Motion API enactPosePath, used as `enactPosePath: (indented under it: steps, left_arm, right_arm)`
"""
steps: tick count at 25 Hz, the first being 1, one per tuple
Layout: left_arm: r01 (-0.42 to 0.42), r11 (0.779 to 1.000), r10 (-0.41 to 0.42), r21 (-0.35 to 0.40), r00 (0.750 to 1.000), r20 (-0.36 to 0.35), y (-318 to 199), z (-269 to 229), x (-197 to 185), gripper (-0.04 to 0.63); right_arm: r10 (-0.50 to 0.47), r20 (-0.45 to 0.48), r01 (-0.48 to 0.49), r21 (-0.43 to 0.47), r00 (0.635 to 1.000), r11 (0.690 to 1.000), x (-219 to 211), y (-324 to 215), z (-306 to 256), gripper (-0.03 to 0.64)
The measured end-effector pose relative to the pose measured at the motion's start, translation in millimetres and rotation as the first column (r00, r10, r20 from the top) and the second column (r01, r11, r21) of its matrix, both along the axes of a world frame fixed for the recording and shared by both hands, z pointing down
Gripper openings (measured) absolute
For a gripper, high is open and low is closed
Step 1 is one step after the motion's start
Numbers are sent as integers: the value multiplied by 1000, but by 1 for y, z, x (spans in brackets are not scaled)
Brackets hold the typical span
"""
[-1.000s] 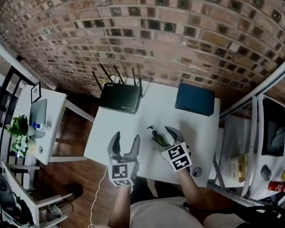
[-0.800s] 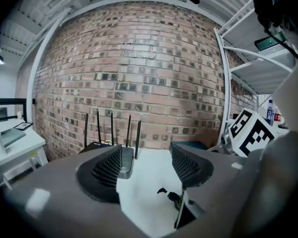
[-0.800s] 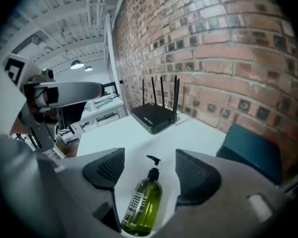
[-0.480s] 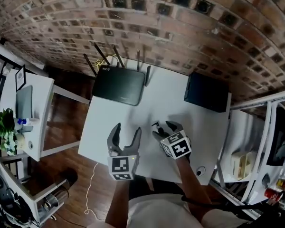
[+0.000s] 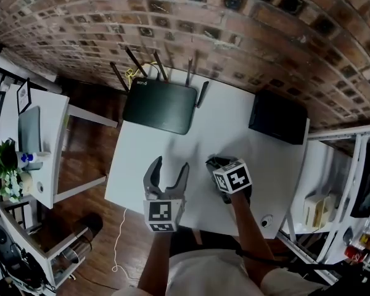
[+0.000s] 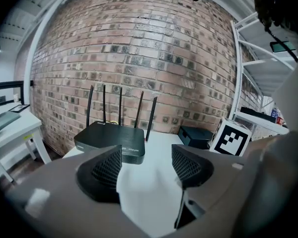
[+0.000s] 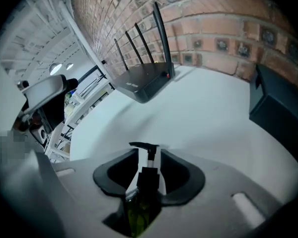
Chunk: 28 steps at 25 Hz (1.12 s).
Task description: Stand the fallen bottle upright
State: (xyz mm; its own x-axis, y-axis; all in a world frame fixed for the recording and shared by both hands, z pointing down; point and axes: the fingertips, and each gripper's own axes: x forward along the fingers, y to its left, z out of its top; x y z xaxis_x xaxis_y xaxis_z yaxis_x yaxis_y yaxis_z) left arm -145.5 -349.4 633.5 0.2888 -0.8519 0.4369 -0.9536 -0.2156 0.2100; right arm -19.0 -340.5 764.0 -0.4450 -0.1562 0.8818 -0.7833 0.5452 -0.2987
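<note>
A small dark-green pump bottle (image 7: pixel 141 207) with a black collar and pump head lies between the jaws of my right gripper (image 7: pixel 149 170). The jaws are closing and the pads sit against its neck. In the head view my right gripper (image 5: pixel 219 164) points steeply down at the white table (image 5: pixel 234 128) and covers the bottle. My left gripper (image 5: pixel 166 168) hovers to its left near the front edge. Its jaws are open, and nothing lies between them in the left gripper view (image 6: pixel 146 165).
A black router (image 5: pixel 161 106) with several antennas stands at the table's back left, and a black box (image 5: pixel 277 117) at the back right. A small round object (image 5: pixel 268 221) lies near the front right corner. A side table with a plant (image 5: pixel 6 165) stands far left.
Both grippers have come down toward the table. The right gripper tipped downward over the bottle and its jaws narrowed around the neck. The left gripper stayed open.
</note>
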Motion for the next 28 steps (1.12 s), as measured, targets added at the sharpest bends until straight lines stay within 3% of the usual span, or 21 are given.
enactPosePath:
  steps: [7, 10, 16, 22, 28]
  left_arm:
    - [1, 1000, -2, -12, 1000, -21, 2, -8, -8, 321]
    - [-4, 1000, 3, -20, 999, -43, 3, -15, -7, 318]
    - [-5, 999, 7, 51, 999, -36, -2, -47, -2, 304]
    - [-49, 990, 53, 130, 998, -29, 6, -88, 31, 301]
    - [-97, 985, 98, 141, 995, 4, 27, -102, 63, 302]
  right_arm:
    - [-31, -18, 31, -13, 999, 999, -3, 5, -3, 89]
    - [-24, -11, 24, 31, 1000, 999, -1, 6, -19, 84]
    - [7, 56, -17, 164, 998, 986, 3, -5, -62, 83]
    - [-7, 135, -38, 332, 991, 942, 19, -2, -111, 83]
    - [-119, 64, 77, 459, 991, 885, 35, 22, -131, 84]
